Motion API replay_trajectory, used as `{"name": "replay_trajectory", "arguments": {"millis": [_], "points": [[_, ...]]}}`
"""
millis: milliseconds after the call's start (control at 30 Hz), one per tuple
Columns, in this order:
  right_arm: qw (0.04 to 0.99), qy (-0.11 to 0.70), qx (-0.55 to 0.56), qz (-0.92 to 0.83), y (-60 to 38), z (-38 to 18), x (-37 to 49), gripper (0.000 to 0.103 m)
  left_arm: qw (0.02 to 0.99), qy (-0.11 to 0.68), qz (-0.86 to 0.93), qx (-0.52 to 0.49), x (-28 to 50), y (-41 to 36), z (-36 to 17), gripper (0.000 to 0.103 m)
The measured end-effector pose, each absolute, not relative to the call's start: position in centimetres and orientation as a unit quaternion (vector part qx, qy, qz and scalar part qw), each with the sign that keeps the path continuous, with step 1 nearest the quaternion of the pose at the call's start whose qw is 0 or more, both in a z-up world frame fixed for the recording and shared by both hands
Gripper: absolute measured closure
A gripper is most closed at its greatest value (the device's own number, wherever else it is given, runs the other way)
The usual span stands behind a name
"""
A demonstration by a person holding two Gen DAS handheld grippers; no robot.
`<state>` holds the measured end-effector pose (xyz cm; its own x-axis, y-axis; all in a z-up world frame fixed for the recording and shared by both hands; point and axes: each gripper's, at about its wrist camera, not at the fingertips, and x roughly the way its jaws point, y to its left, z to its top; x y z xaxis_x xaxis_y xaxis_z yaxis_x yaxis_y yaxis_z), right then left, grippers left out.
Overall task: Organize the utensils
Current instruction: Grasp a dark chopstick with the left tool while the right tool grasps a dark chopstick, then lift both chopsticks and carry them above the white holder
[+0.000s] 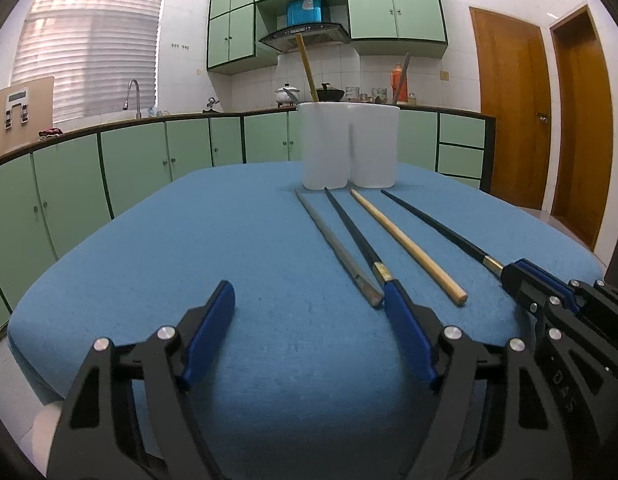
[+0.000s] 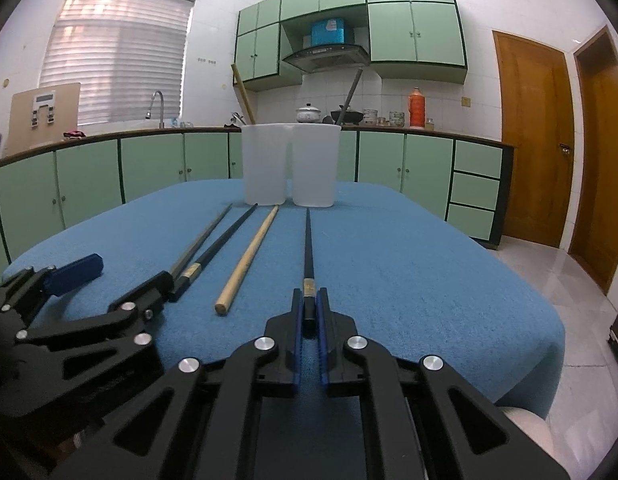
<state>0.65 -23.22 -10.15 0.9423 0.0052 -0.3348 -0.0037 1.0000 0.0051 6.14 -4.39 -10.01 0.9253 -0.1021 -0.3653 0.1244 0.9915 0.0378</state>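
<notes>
Four chopsticks lie side by side on the blue tablecloth in front of a white two-compartment holder: a grey one, a black one with a gold band, a wooden one and a second black one. My right gripper is shut on the near end of that second black chopstick, which still rests on the cloth. My left gripper stands open low over the cloth. Its right finger sits at the near ends of the grey and gold-banded chopsticks. The holder has a wooden chopstick in its left compartment and a dark one in its right.
The table edge curves off close on the right, with tiled floor beyond. Green kitchen cabinets, a sink with a tap and a stove area with pots stand behind the table. Two wooden doors are at the far right.
</notes>
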Motion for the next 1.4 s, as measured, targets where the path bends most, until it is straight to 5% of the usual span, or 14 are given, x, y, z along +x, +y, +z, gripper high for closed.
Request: {"name": "replay_trajectory", "arguments": {"millis": [133, 567, 733, 1400], "points": [[0.985, 0.170, 0.004, 0.003, -23.3, -10.1, 0.7, 0.097, 0.981, 0.186, -0.053, 0.024, 6.7, -4.6, -10.0, 0.033], [0.985, 0.171, 0.005, 0.003, -23.2, -10.2, 0.7, 0.096, 0.981, 0.175, -0.076, 0.030, 7.1, -6.2, -10.3, 0.084], [0.985, 0.171, 0.006, 0.003, -23.3, -10.2, 0.7, 0.096, 0.982, 0.171, -0.071, 0.030, 6.8, -6.7, -10.4, 0.093], [0.993, 0.116, 0.025, 0.028, -24.6, -4.7, 0.1, 0.096, 0.996, 0.072, -0.048, 0.017, 4.1, -4.7, -3.5, 0.097]]}}
